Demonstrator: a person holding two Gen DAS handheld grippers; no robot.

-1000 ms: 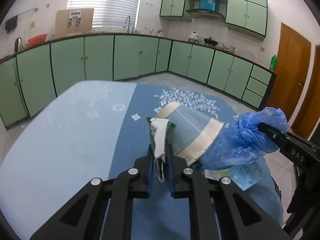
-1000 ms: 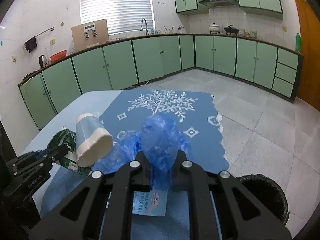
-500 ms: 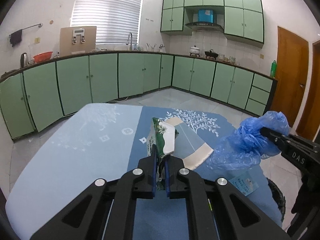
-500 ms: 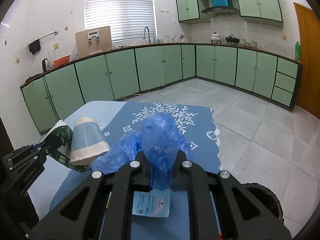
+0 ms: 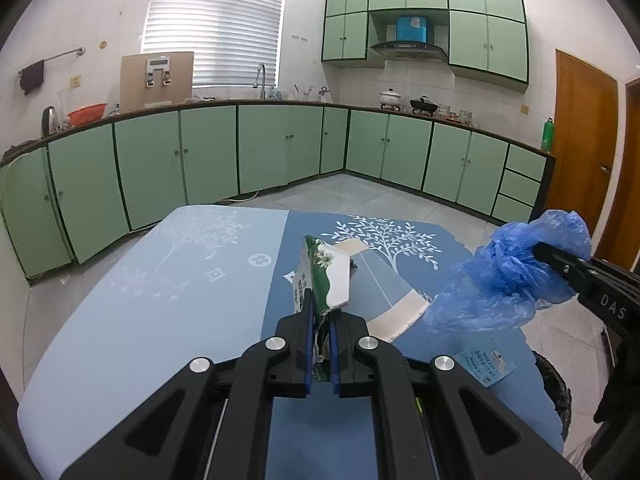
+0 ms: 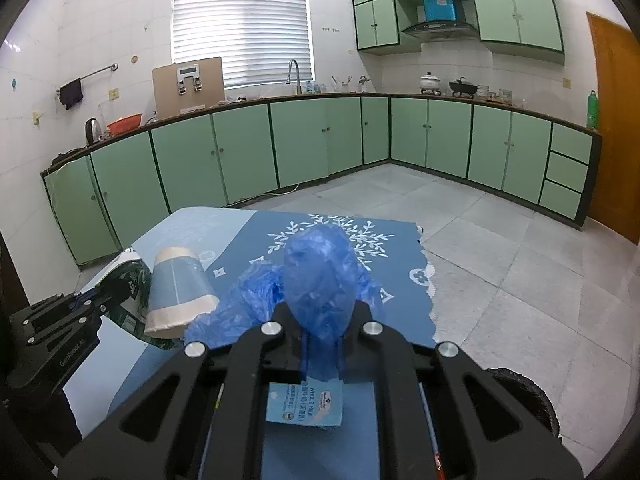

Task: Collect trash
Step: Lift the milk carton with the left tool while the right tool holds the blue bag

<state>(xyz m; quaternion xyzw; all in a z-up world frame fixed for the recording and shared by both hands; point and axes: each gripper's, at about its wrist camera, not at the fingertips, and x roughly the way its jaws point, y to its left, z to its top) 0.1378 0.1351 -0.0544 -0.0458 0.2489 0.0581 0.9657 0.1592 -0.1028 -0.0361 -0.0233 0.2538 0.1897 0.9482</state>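
My left gripper [image 5: 320, 312] is shut on a crumpled green and white milk carton [image 5: 326, 276], held above the blue tablecloth [image 5: 180, 300]. In the right wrist view that carton [image 6: 130, 280] shows at the left, pinched in the left gripper [image 6: 100, 294]. My right gripper [image 6: 323, 344] is shut on a bunched blue plastic bag [image 6: 320, 280], lifted off the cloth; the same bag [image 5: 508, 280] hangs at the right of the left wrist view. A paper cup [image 6: 180, 292] with a blue-grey band lies on its side between the two grippers. A light blue milk label [image 6: 306, 404] lies flat below the right gripper.
A black trash bin [image 6: 524, 396] stands on the tiled floor by the table's right edge. Green cabinets [image 5: 280, 152] run along the far walls. The left half of the tablecloth is bare. A brown door [image 5: 584, 148] is at the right.
Both grippers have risen with their loads. The carton has come up off the cloth, and more of the kitchen shows above the table.
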